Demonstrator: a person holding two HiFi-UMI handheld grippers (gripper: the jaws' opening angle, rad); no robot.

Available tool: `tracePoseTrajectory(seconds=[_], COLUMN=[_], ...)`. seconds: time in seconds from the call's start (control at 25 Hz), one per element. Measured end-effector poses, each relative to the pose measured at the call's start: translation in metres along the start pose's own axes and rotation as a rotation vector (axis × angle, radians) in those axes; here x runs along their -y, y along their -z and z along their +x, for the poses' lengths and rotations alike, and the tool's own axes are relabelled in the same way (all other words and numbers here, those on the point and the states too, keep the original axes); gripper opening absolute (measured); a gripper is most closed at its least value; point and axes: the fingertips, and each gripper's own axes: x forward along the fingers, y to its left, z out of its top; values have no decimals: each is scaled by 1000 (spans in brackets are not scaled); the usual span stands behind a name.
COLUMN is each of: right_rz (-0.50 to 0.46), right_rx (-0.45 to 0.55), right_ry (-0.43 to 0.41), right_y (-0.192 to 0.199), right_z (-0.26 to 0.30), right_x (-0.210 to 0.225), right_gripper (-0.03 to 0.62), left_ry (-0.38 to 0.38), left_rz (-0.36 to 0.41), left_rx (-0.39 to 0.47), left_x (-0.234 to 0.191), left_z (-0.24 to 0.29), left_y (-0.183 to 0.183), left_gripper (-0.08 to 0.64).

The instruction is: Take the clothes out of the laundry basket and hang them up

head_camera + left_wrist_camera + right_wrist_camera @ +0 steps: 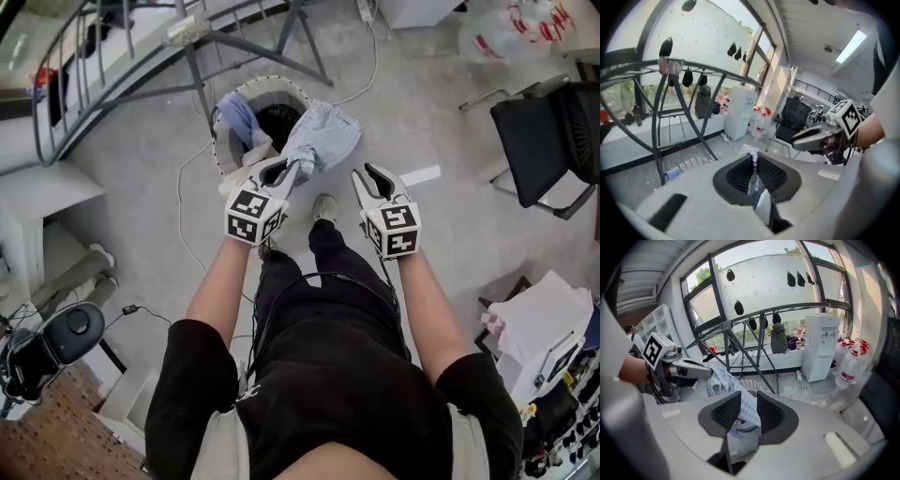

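A light blue checked garment (323, 141) hangs out over the white laundry basket (225, 122), pinched at one edge by my left gripper (286, 169), which is shut on it. In the left gripper view a thin fold of the garment (753, 176) sits between the closed pads. My right gripper (368, 173) is level with it just to the right, fingers apart. In the right gripper view the garment (724, 380) runs from the left gripper (705, 372) into the gap of the right gripper (747, 401); no pinch shows. Another bluish cloth (239, 117) lies in the basket.
A metal drying rack (141, 56) stands at the far left behind the basket, its bars (740, 324) ahead of me. A black chair (544, 141) is at the right, a water dispenser (822, 352) by the window. A cable runs across the floor; my shoe (323, 208) is below the grippers.
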Motion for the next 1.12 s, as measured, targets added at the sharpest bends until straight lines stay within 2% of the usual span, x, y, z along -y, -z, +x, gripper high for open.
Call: tracePoseTrajectory(seconds=[0.24,0.52,0.68,0.84,0.92,1.0,1.08,1.12], right_rz=[-6,-74,-64,-109,-142,-181,-221,-245], right_rx=[35,89,126,160,164,148,110,81], right_ry=[-16,-47,-129,-224,-289,-344,-381,-396], right_y=[-23,-52,-68,-86,-91,-91,-86,-81], right_z=[-18,-39,-47,-51,-47,-36,-19,-10], right_x=[-14,-42,-66,-93,-111,-129,-144,-152], right_gripper=[120,121,124,145,219,341,443,471], left_ry=[-84,-133,-173,-219,-243,-262,-272,-280], left_rz=[62,189,234,288,311,327,327,325], left_rx=[186,323,412,472,493,507,524,535], left_x=[2,18,26,30,31,33,36,37], left_z=[-85,-164,-208,-246,-262,-278,-294,-304], left_y=[-93,-181,-229,-269,-283,-293,-302,-306], left_gripper=[29,29,29,29,29,29,29,29])
